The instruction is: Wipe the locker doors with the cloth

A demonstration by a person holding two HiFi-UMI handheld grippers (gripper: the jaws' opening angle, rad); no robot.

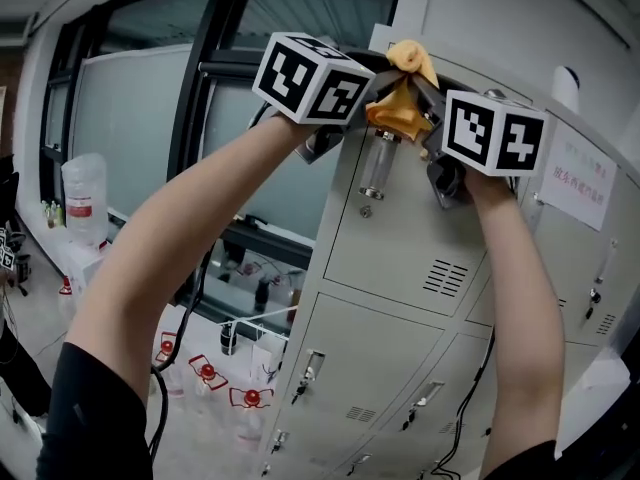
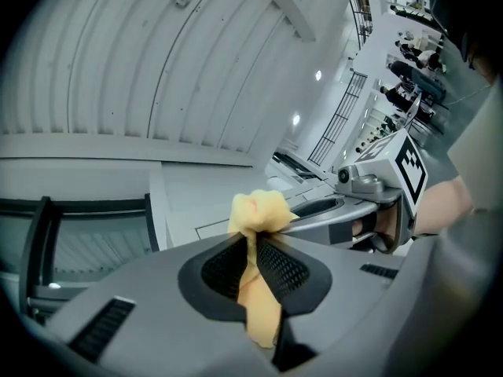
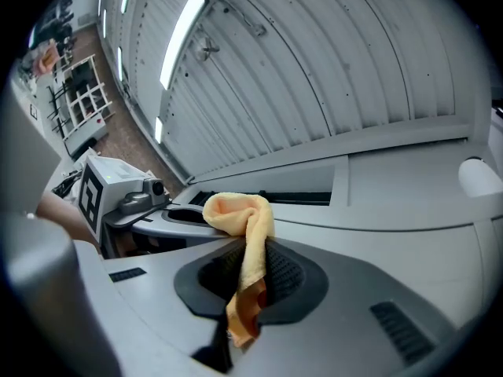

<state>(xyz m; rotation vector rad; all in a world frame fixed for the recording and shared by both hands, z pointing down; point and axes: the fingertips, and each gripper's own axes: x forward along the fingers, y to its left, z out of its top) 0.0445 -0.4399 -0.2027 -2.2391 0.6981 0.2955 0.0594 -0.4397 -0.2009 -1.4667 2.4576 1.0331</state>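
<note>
At the top edge of the locker bank point(image 1: 585, 268), both arms are raised and the two grippers meet over the upper door point(image 1: 400, 238).

1. Far left: a water bottle point(image 1: 83, 198) stands by the window, well apart from the work.
2. Left gripper point(image 2: 253, 250): the jaws are closed on the cloth point(image 1: 403, 106). A strip of the yellow fabric passes between the pads and a bunched end stands out beyond them.
3. Centre: the cloth is held between the two grippers, just above the door handle point(image 1: 376, 168) and near the top edge of the upper door.
4. Right gripper point(image 3: 250, 269): the jaws are closed on the same cloth. A fold loops over the tips and a tail hangs down between the pads.
5. Far right: a paper notice point(image 1: 580, 181) is fixed to the neighbouring locker.

Progress, as a judgement: the cloth is gripped and brought to the top of the upper door, which suits the start of a downward pass. No door shows a streak or wet mark, so what has been wiped cannot be determined. The lower doors point(image 1: 370, 358) appear to remain.

Limits of view:
- Contact between cloth and metal is masked by the marker cubes.
- The bottom row of doors is cut off.
- The right arm covers part of the adjoining doors.
- The print on the notice is too small to read.
</note>
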